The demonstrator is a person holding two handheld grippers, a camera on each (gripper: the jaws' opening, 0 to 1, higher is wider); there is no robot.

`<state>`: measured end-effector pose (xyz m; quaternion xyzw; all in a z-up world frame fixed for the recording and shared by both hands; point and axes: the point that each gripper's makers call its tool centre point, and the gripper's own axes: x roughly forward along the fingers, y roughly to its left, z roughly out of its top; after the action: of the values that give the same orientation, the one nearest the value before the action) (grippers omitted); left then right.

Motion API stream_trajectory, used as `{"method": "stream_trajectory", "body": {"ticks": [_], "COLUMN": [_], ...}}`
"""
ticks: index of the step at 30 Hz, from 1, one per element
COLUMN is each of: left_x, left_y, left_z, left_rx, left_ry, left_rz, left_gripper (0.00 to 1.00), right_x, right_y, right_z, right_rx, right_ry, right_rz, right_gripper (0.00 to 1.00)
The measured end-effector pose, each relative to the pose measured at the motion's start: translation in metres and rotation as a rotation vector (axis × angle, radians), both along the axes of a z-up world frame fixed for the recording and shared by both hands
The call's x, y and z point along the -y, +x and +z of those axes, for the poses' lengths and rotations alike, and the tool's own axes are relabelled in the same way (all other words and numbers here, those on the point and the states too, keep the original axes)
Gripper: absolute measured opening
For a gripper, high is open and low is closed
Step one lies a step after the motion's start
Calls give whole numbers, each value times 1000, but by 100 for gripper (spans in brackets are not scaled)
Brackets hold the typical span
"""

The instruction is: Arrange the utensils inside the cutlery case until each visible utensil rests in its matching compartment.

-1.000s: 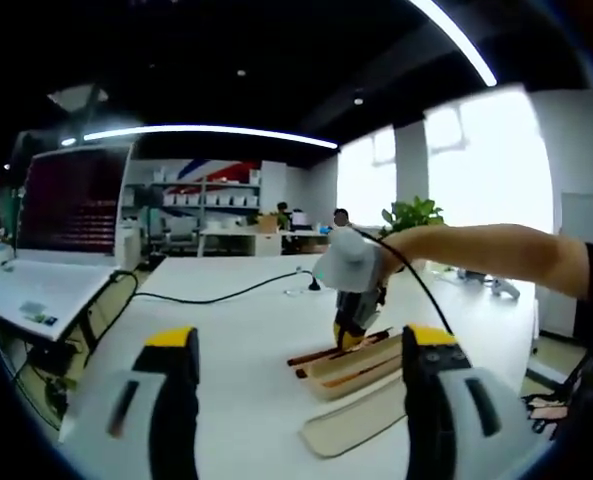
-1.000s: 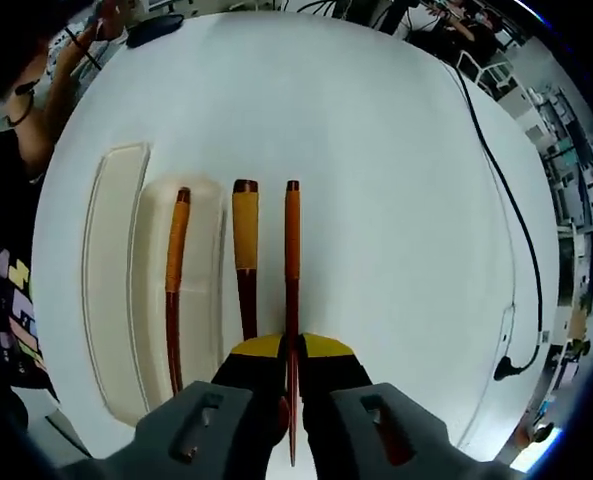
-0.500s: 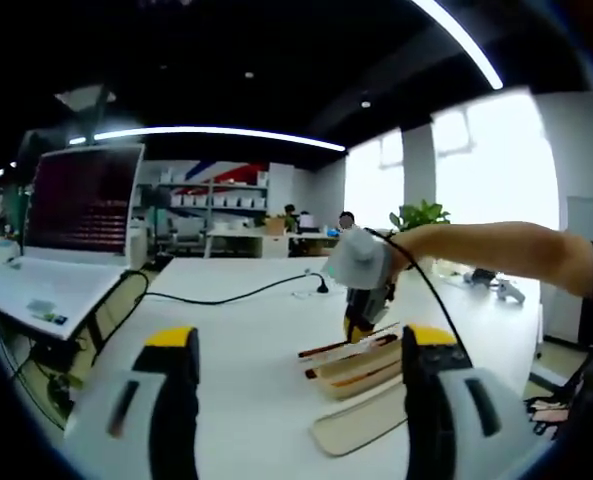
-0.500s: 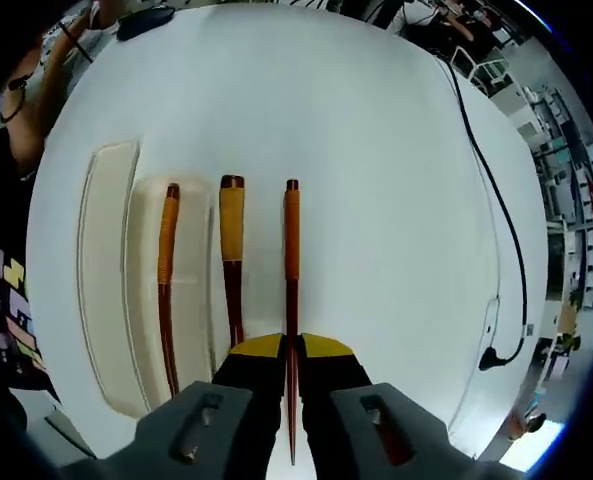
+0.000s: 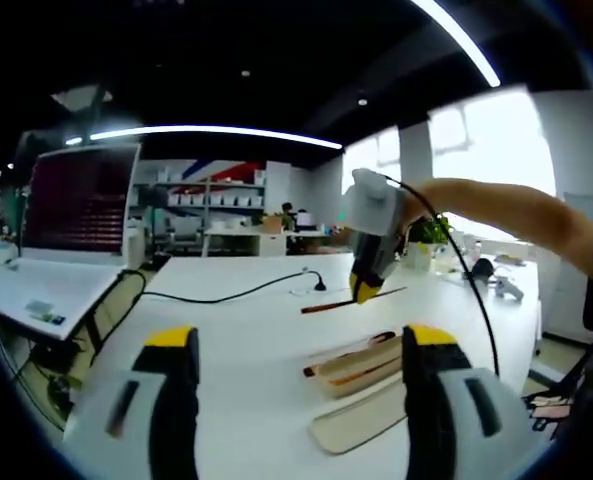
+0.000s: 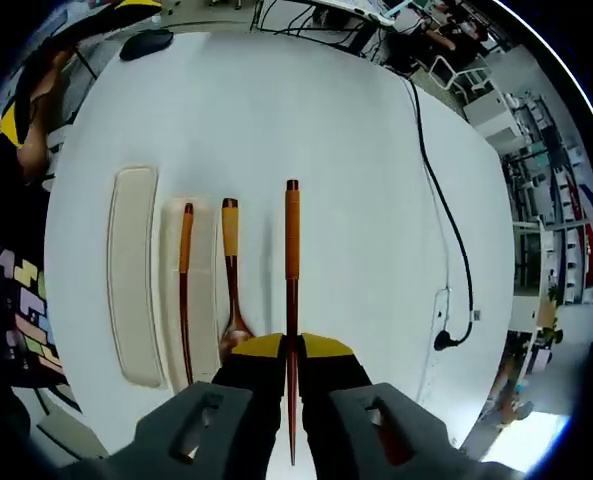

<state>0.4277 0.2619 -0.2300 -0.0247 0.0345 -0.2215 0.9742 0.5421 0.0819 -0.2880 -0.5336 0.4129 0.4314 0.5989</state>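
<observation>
Carrying step: right gripper (image 6: 291, 352) clamps dark wooden chopstick with orange-wrapped handle (image 6: 292, 235) above white table (image 6: 356, 180); left gripper (image 5: 301, 400) gapes wide, empty. Next: lower chopstick into cream cutlery case (image 6: 201, 290) at 9 o'clock.

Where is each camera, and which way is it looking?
Left gripper view: rides low over the table, facing across the room; its open jaws and the person's arm show.
Right gripper view: high up, looking straight down; its jaws pinch a chopstick.
Shared: the right gripper, chopstick and cutlery case.
</observation>
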Motion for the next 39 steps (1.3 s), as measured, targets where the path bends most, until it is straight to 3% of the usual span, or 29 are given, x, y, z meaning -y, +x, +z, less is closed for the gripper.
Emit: {"method": "stream_trajectory", "body": {"ticks": [4,11,18,26,31,39], "left_x": [-1,-1,-3,-3,-2,-1], "left_y": [0,0,1,2,3,2], "left_z": [0,1,0,0,-2,-2], "left_rx": [1,1,-3,-3,-10,-8], "left_ry": [-2,-2,-8,-4,-1,-2], "left_rz": [4,1,12,12,10,10], "left_gripper": [88,88,89,89,89,89], "right_x": [-2,0,-4,2,6,-1], "right_y": [-5,-20,-47,-64,-71,-77], "right_z": [10,13,1,-17,-29,-47], "right_rx": [13,-18,-86,-150,-153,-182], "right_ry": [24,37,64,43,12,23], "right_rz": [-7,1,27,31,43,32], "right_gripper": [2,2,2,2,2,3]}}
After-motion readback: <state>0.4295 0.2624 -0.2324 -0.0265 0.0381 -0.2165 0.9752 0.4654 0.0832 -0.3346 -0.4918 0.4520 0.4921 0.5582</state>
